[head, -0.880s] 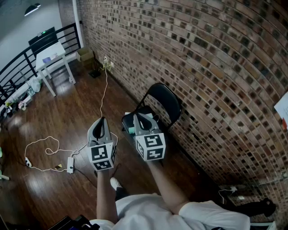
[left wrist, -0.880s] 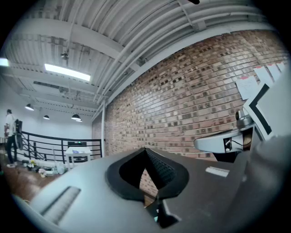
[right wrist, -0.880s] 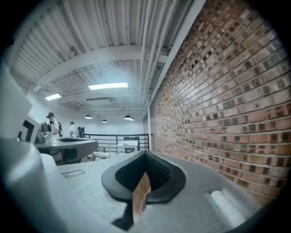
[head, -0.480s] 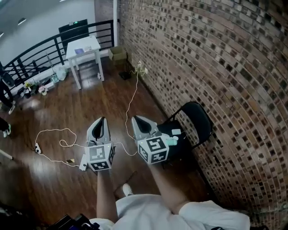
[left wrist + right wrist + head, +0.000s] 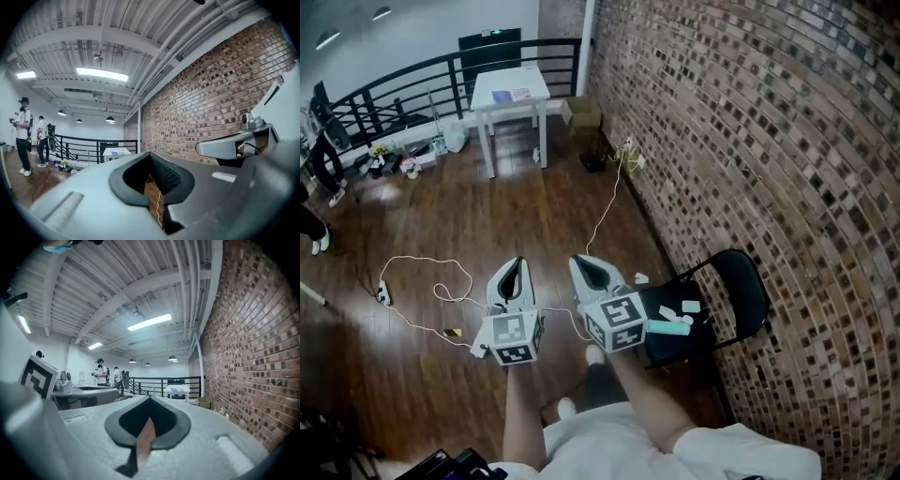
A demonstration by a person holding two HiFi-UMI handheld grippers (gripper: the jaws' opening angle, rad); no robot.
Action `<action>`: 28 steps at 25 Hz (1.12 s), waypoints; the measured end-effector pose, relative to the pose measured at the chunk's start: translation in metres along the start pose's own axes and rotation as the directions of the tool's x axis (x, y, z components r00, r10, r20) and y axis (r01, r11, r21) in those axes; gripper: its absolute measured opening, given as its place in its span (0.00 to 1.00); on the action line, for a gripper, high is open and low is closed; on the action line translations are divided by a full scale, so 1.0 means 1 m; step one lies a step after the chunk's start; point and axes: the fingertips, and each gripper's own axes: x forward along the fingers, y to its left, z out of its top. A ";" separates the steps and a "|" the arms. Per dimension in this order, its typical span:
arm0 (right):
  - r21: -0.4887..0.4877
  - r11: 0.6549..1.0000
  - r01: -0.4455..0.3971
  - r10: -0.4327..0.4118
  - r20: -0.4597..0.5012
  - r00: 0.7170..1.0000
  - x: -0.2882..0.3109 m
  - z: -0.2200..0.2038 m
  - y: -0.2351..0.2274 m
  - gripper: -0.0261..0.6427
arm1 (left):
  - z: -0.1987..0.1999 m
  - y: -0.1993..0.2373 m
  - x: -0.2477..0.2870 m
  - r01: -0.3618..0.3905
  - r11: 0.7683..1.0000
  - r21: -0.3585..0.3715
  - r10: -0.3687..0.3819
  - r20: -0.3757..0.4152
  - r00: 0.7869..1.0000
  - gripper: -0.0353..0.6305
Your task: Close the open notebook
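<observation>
No open notebook can be made out. A white table (image 5: 511, 98) stands far ahead by the railing, with small flat things (image 5: 502, 95) on its top that are too small to tell apart. In the head view my left gripper (image 5: 518, 265) and right gripper (image 5: 582, 263) are held side by side at waist height, pointing towards that table. Both are shut with nothing between the jaws. The left gripper view shows its jaws closed at the tip (image 5: 150, 155), with the table (image 5: 116, 151) beyond. The right gripper's tip (image 5: 150, 400) is likewise closed and aimed near the table (image 5: 176, 390).
A black folding chair (image 5: 741, 281) with small items on its seat stands at my right against the brick wall (image 5: 769, 141). A white cable and power strip (image 5: 441, 281) lie on the wood floor at left. A black railing (image 5: 412, 94) runs behind the table. People (image 5: 23, 136) stand far left.
The view has swung and moved forward. The chair went from straight ahead to my right, and the white table came closer and more central. Both grippers kept their shut, side-by-side pose.
</observation>
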 end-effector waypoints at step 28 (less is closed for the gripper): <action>0.001 0.938 -0.347 0.346 0.085 0.934 0.344 0.036 -0.185 0.02 | 0.025 0.110 0.393 -0.204 0.976 0.077 0.198 0.081 0.977 0.07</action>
